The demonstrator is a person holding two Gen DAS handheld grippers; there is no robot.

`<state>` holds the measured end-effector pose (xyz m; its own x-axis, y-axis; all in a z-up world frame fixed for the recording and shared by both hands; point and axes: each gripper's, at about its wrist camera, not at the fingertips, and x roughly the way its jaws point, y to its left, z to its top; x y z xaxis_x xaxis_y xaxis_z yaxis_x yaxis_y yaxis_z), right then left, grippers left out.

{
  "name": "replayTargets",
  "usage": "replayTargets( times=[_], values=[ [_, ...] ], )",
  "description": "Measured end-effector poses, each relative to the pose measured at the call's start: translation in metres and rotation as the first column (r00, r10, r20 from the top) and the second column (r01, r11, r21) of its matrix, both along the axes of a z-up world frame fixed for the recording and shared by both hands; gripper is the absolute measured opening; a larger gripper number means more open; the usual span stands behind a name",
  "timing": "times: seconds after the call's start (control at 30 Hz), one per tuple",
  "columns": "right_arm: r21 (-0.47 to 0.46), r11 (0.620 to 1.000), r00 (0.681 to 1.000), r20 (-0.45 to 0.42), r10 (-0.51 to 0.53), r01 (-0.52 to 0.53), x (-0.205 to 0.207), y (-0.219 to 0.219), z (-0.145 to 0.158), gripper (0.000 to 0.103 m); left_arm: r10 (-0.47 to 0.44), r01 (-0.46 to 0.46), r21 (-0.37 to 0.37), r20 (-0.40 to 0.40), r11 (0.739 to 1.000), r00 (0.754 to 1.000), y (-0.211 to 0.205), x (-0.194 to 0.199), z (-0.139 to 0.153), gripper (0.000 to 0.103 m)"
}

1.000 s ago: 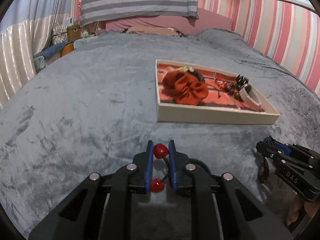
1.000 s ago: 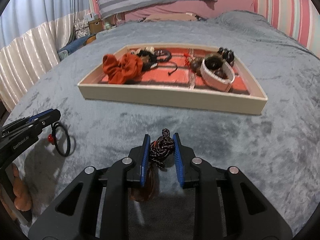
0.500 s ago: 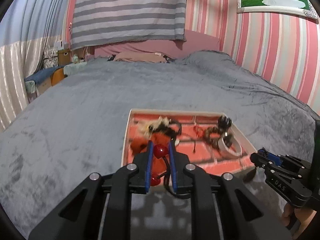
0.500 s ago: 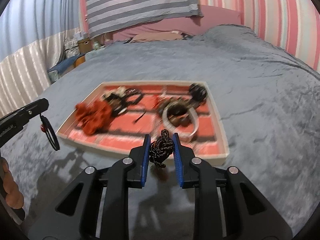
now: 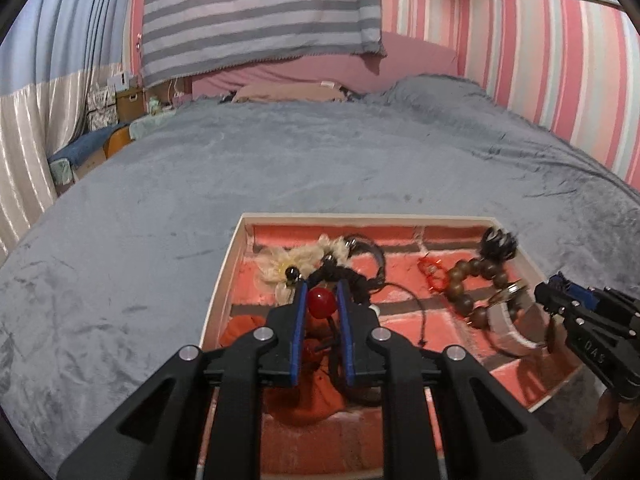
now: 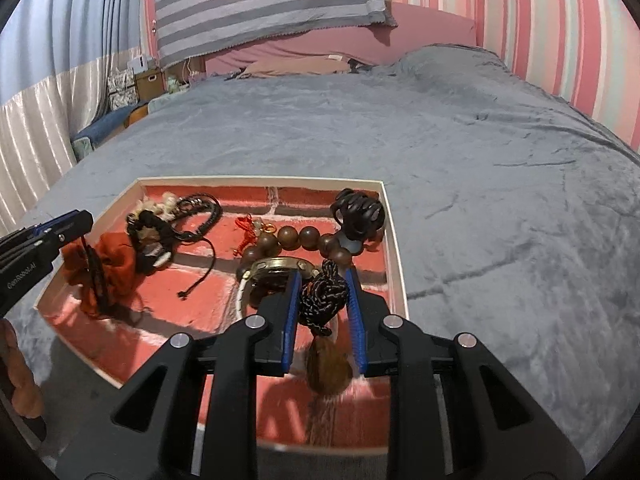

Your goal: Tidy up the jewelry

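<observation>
A shallow tray (image 5: 228,256) (image 6: 394,232) with a red brick-pattern floor lies on the grey bedspread. My left gripper (image 5: 321,298) is shut on a hair tie with red beads (image 5: 320,303), held over the tray's left part above an orange scrunchie (image 5: 312,392). My right gripper (image 6: 323,284) is shut on a black knotted cord with a brown pendant (image 6: 325,298), held over the tray's right part. In the tray lie a wooden bead bracelet (image 6: 304,240), a black claw clip (image 6: 358,216), a white bangle (image 5: 516,328) and black cord bracelets (image 6: 192,216).
The grey bedspread (image 5: 280,160) stretches around the tray. A pillow (image 5: 284,92) and striped blanket (image 5: 260,12) are at the headboard. Boxes and clutter (image 5: 116,104) stand at the far left beside the curtain.
Both grippers have lifted off the bedspread and moved forward over the tray, each still carrying its item.
</observation>
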<state>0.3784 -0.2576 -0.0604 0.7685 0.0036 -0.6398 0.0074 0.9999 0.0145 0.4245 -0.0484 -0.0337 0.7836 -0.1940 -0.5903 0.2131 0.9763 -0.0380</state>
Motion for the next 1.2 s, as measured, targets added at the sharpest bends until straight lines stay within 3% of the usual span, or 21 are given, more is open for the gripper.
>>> replayTargets(
  times=[0.13, 0.33, 0.37, 0.43, 0.5, 0.53, 0.6, 0.8, 0.9, 1.03, 1.2],
  values=[
    [-0.002, 1.0, 1.0, -0.016, 0.001, -0.001, 0.008, 0.0, -0.01, 0.023, 0.018, -0.018, 0.027, -0.021, 0.999, 1.0, 0.001, 0.007, -0.015, 0.016],
    [-0.008, 1.0, 0.999, -0.047, 0.003, -0.004, 0.011, 0.002, -0.018, 0.023, 0.031, -0.031, 0.006, -0.048, 0.999, 0.998, 0.008, 0.012, -0.021, 0.017],
    [-0.007, 1.0, 0.998, -0.055, 0.002, -0.002, 0.011, 0.001, -0.019, 0.023, 0.031, -0.031, 0.008, -0.05, 0.999, 0.998, 0.009, 0.012, -0.02, 0.019],
    [-0.004, 1.0, 0.998, -0.065, -0.001, 0.001, 0.01, 0.0, -0.02, 0.025, 0.037, -0.036, 0.016, -0.053, 0.999, 0.998, 0.01, 0.01, -0.02, 0.034],
    [0.007, 1.0, 0.998, -0.066, -0.001, 0.001, 0.007, -0.002, -0.019, 0.04, 0.04, -0.04, 0.013, -0.042, 0.999, 0.998, 0.012, 0.006, -0.018, 0.053],
    [0.01, 1.0, 0.998, -0.062, -0.002, 0.002, 0.004, -0.004, -0.018, 0.046, 0.037, -0.037, 0.006, -0.035, 0.999, 0.999, 0.013, 0.002, -0.015, 0.054],
    [0.009, 1.0, 0.999, -0.038, -0.01, 0.01, -0.004, -0.006, -0.012, 0.07, 0.025, -0.025, -0.008, -0.03, 1.0, 0.999, 0.014, -0.003, -0.01, 0.059],
    [0.025, 1.0, 1.0, 0.031, -0.001, 0.0, -0.035, -0.01, 0.018, 0.096, 0.013, -0.013, -0.027, 0.017, 1.0, 1.0, 0.017, -0.032, 0.018, 0.079],
    [0.034, 0.999, 0.997, 0.079, -0.005, 0.002, -0.058, -0.01, 0.034, 0.099, 0.016, -0.014, -0.036, 0.046, 0.999, 0.999, 0.024, -0.057, 0.034, 0.089],
    [0.059, 0.998, 0.992, 0.123, 0.0, -0.007, -0.095, -0.003, 0.051, 0.099, 0.026, -0.024, -0.024, 0.071, 0.999, 0.997, 0.033, -0.099, 0.05, 0.09],
    [0.011, 1.0, 0.989, 0.149, -0.007, 0.005, -0.146, 0.019, 0.057, 0.099, 0.071, -0.072, 0.011, 0.12, 0.997, 0.99, 0.042, -0.161, 0.059, 0.094]
  ],
)
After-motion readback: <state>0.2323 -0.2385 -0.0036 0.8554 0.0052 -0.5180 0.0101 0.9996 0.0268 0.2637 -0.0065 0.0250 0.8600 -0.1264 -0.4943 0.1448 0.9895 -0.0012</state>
